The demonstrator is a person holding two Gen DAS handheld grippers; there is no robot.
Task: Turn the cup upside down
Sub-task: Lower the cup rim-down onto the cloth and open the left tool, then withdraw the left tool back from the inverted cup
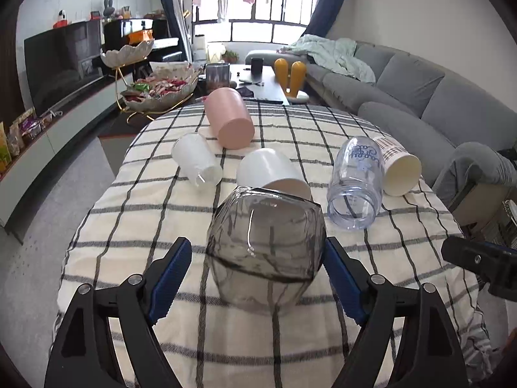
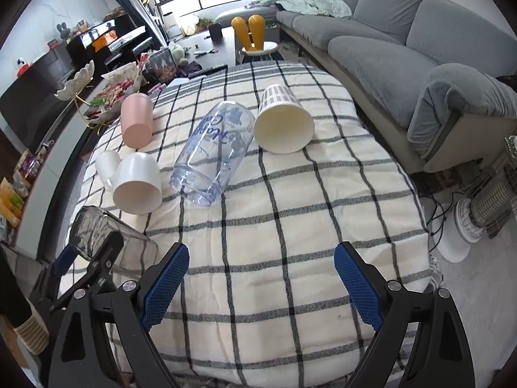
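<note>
A smoky grey faceted glass cup (image 1: 265, 252) lies on the checked tablecloth, base toward me, between the blue pads of my left gripper (image 1: 257, 274). The jaws stand wide, the right pad close to the glass, the left pad apart from it. In the right wrist view the same glass (image 2: 97, 236) lies at the left, with the left gripper's finger over it. My right gripper (image 2: 261, 281) is open and empty above bare cloth near the table's front.
Other cups lie on their sides: a pink one (image 1: 229, 119), a frosted one (image 1: 197, 161), a white one (image 1: 271, 171), a clear blue printed one (image 1: 355, 184) and a paper one (image 1: 399, 168). A grey sofa (image 1: 404, 87) stands on the right, a snack stand (image 1: 158, 90) beyond the table.
</note>
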